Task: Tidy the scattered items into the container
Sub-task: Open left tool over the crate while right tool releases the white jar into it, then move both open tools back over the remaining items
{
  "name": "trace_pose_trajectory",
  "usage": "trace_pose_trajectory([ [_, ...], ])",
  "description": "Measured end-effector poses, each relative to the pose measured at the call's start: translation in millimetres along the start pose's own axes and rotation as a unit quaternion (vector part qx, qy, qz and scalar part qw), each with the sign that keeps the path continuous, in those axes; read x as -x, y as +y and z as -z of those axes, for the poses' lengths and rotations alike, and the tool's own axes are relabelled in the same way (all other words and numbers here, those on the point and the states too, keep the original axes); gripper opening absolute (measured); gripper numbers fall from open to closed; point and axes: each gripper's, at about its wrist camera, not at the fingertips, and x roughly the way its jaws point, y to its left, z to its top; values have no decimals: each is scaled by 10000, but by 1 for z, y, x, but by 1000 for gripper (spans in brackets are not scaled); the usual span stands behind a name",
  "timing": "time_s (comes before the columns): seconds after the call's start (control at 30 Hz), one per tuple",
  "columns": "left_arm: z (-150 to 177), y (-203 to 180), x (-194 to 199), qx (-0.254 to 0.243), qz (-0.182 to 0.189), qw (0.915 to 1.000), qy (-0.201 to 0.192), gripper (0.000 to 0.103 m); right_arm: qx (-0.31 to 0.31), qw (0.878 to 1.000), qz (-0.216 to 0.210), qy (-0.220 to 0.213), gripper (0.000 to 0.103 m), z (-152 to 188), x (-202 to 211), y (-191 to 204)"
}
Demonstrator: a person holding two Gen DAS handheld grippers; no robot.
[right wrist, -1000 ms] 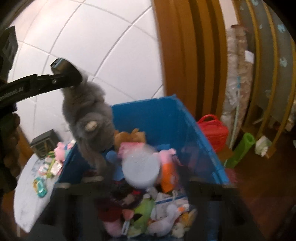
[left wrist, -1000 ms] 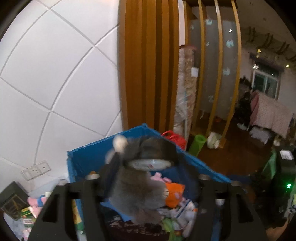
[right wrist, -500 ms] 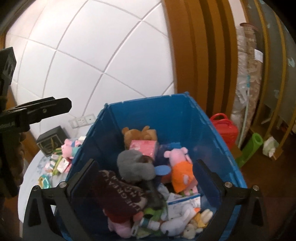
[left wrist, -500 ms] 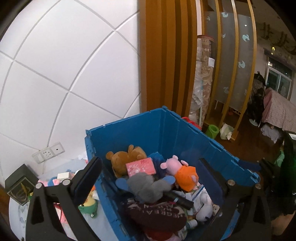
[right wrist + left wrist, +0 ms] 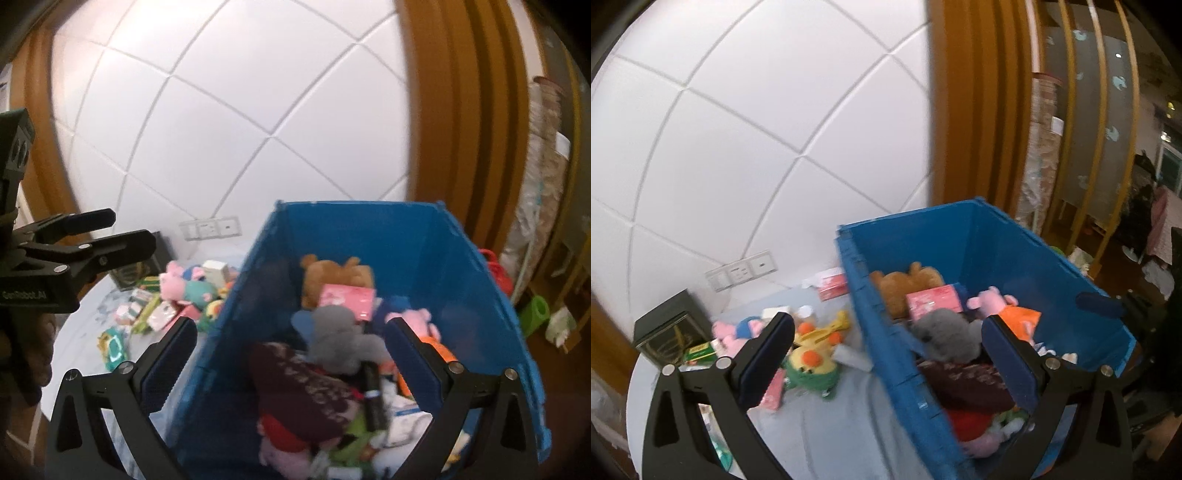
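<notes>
A blue bin [image 5: 923,236] stands on the right of the table, filled with soft toys. On top lies a grey plush [image 5: 945,332], beside a pink box [image 5: 932,304] and a pink pig toy [image 5: 993,299]. My left gripper [image 5: 886,358] hangs open and empty over the bin's left wall. From the right wrist view the same bin [image 5: 369,229] holds the grey plush [image 5: 332,332]. My right gripper [image 5: 291,363] is open and empty above the bin's near left corner. The left gripper [image 5: 110,229] shows at the far left, jaws apart, over the table.
Scattered on the grey tabletop [image 5: 831,424] left of the bin are a yellow-green plush [image 5: 812,362], pink pig toys [image 5: 173,280], small packets [image 5: 114,347] and a red box [image 5: 833,288]. A black box [image 5: 668,328] sits by the wall sockets [image 5: 742,271].
The left gripper has let go of the grey plush, which now lies in the bin. Both grippers have swung left, bringing the table's scattered items into view.
</notes>
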Motion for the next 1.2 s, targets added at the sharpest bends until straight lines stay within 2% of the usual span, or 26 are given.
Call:
trace_pose_trajectory([
  [0.33,63,106,32,556,-439,9972,240,103,457,9981,-366,189,103,2,-31,107],
  [0.43,87,140,42,746,-565,9950,340,103,619,9967,-458,264,103,6,-42,144],
  [0.67,137,202,53,1070,-842,9889,600,103,897,9933,-514,518,103,22,-79,203],
  [0.97,213,286,33,1586,-1325,9717,1145,103,1129,9884,-538,860,103,42,-149,254],
  [1.2,271,336,3,2045,-1657,9551,1360,103,1285,9850,-504,1038,103,62,-213,283],
])
